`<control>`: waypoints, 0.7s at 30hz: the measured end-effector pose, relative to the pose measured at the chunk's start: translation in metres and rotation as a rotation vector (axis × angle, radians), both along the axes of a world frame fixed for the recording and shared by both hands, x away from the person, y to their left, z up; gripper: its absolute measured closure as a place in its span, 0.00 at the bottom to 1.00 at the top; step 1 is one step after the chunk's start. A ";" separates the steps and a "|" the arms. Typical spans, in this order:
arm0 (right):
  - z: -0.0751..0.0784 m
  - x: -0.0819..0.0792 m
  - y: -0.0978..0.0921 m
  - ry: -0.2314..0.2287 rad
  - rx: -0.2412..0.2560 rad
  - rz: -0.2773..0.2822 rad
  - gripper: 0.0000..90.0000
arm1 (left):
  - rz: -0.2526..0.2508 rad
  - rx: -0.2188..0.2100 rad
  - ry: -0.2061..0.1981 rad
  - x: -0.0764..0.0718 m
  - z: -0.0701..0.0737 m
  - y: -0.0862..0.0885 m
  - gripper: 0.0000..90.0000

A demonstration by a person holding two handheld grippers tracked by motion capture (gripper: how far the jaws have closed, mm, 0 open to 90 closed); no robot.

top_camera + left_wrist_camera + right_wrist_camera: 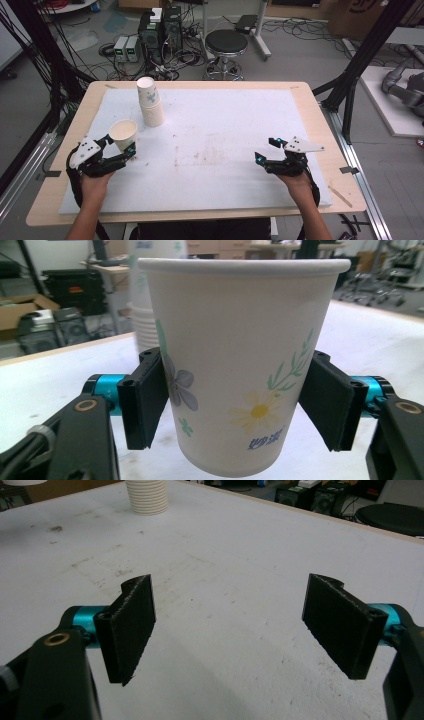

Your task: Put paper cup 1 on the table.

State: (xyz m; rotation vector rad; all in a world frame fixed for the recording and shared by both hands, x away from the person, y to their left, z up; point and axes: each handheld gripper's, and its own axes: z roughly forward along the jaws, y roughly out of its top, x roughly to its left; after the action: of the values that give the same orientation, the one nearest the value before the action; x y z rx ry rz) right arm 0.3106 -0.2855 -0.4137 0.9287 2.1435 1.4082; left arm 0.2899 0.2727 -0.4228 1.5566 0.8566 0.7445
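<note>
Held upright, paper cup [240,365] sits pinched in left tool [120,146]; right tool [266,148] spread.

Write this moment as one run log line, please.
left gripper: shut on paper cup, upright | right gripper: open, holding nothing | cup stack: on table

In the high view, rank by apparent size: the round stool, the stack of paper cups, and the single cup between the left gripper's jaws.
1. Round stool
2. Stack of paper cups
3. Single cup

The stool stands farther away, so its lead is safe.
</note>
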 end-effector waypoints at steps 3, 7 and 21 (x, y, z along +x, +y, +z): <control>0.000 -0.003 -0.002 0.003 0.001 -0.001 0.24 | 0.019 0.019 -0.005 0.002 -0.002 0.006 0.35; 0.000 -0.005 -0.006 -0.004 0.002 -0.009 0.24 | 0.046 0.028 0.028 0.008 -0.011 0.014 0.35; 0.001 -0.005 -0.004 0.000 -0.003 -0.005 0.24 | 0.121 0.084 0.174 0.020 -0.030 0.026 0.35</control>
State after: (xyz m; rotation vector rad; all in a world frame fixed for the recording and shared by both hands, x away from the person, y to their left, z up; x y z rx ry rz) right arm 0.3056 -0.2900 -0.4128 0.9322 2.1415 1.4019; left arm 0.3095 0.2990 -0.4527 1.6738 1.0673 0.7474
